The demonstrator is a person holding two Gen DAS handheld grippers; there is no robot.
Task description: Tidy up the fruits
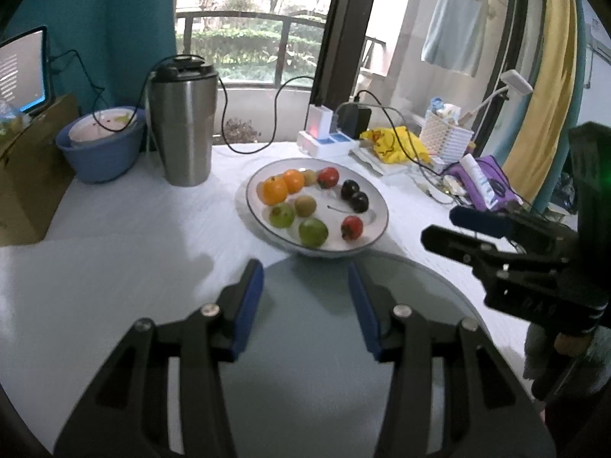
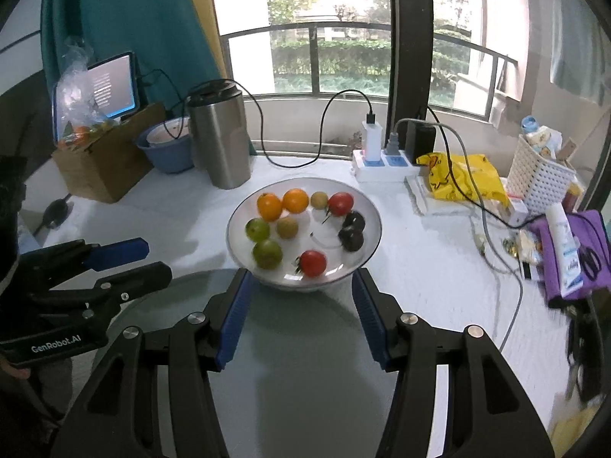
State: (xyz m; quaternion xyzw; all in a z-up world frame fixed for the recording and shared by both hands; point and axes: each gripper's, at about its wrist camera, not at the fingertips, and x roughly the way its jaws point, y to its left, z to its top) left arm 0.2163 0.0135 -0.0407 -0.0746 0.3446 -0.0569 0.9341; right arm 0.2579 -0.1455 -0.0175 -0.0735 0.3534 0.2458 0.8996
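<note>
Both the left gripper [image 1: 305,271] and the right gripper [image 2: 301,280] hover wide apart and empty over a round glass top [image 2: 305,362], with the white plate [image 2: 368,206] of fruits, oranges [image 2: 282,203] at its eleven o'clock, just ahead at twelve o'clock.

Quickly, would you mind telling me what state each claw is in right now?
Left claw: open, holding nothing, above the glass disc.
Right claw: open, holding nothing, just short of the fruit plate.
</note>
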